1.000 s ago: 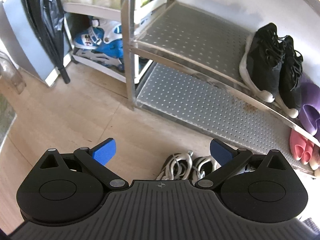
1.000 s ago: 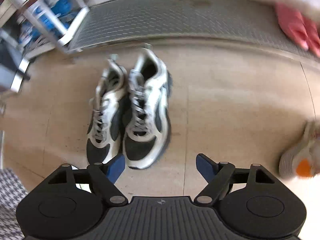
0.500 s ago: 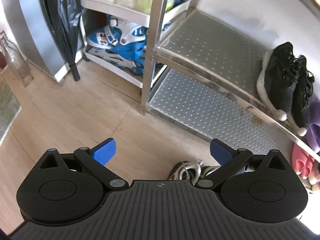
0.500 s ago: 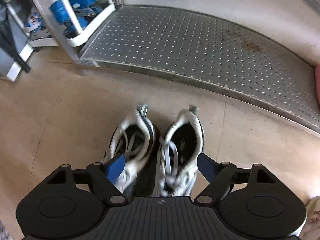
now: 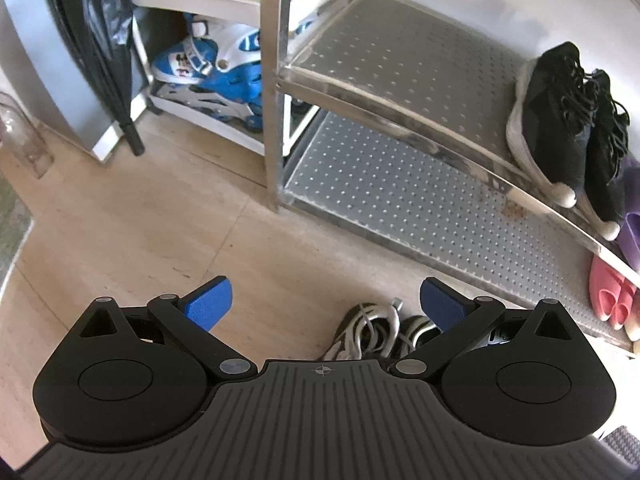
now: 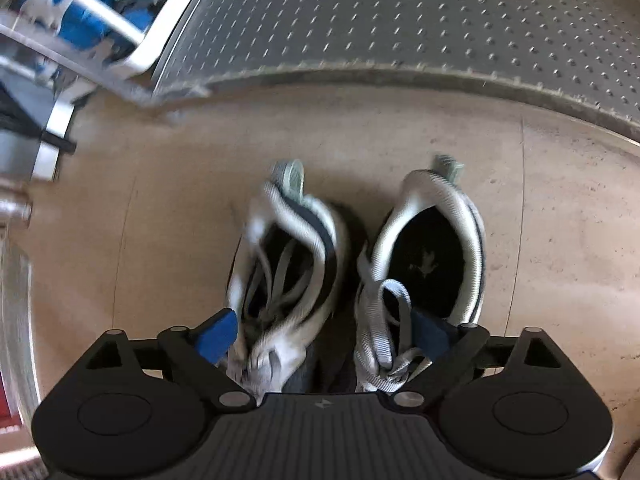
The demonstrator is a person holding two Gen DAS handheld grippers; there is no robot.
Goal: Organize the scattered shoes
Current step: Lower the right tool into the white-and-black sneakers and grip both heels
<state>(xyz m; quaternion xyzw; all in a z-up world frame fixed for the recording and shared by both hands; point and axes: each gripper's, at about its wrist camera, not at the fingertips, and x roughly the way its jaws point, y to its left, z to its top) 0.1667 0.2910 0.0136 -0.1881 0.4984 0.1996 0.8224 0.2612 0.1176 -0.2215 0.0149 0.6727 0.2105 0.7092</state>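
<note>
A pair of grey-and-white sneakers stands on the tan floor with heels toward the rack: the left sneaker [image 6: 288, 256] and the right sneaker [image 6: 434, 240]. My right gripper [image 6: 323, 334] is open and low over them, its blue fingertips [image 6: 216, 334] spanning both shoes at the laces. Whether the pads touch the shoes I cannot tell. My left gripper [image 5: 326, 302] hangs open and empty above the floor. The same sneakers [image 5: 372, 330] peek out just below it. The metal shoe rack [image 5: 400, 92] stands ahead.
Black sneakers [image 5: 560, 132] sit on the rack's upper shelf, purple slippers [image 5: 630, 224] beside them, pink slippers [image 5: 608, 300] on the lower shelf [image 5: 400, 196]. Blue roller skates [image 5: 208, 76] fill a white shelf at left. A black umbrella [image 5: 104, 48] and a glass bottle [image 5: 24, 140] stand nearby.
My right gripper has dropped and moved forward onto the sneakers, which now fill the space between its open fingers. The left gripper's view shifted slightly; it stays open.
</note>
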